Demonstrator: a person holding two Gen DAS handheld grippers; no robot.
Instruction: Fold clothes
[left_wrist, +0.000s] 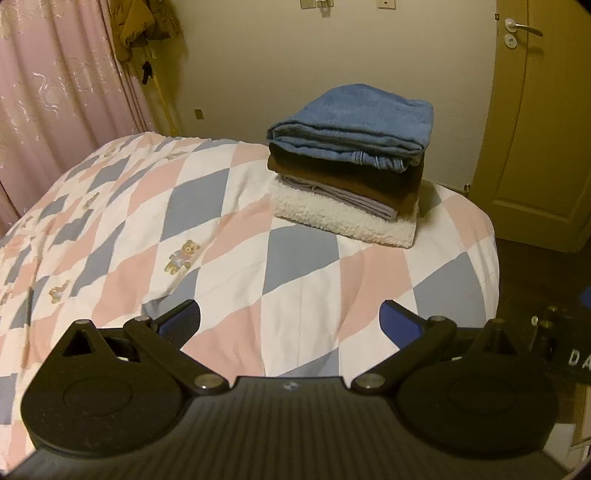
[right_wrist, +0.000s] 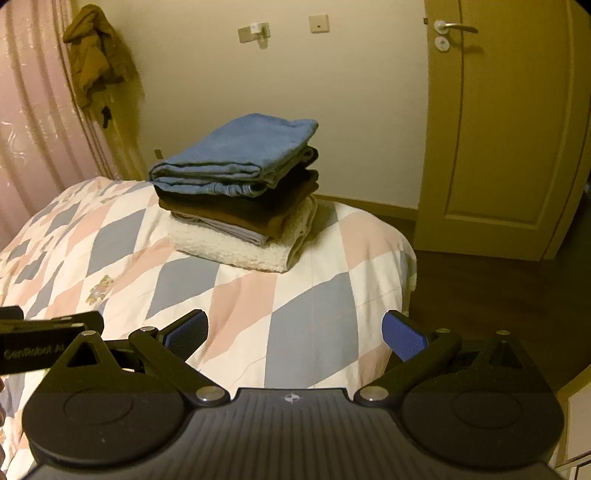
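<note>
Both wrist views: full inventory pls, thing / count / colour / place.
folded stack: one pile, blue on top, then dark brown, brown, pale grey, white fleece at the bottom; far right part of the bed
quilt: one, pink, grey-blue and white diamonds with small bears; covers the bed
curtain: one, pink; far left
hanging garment: one, brown; by the curtain
door: one, yellowish, shut, metal handle; right
wall plates: a few, pale; high on the wall
floor: dark wood; right of the bed
left tool: black, blue pads, open, above the quilt
right tool: same, open
</note>
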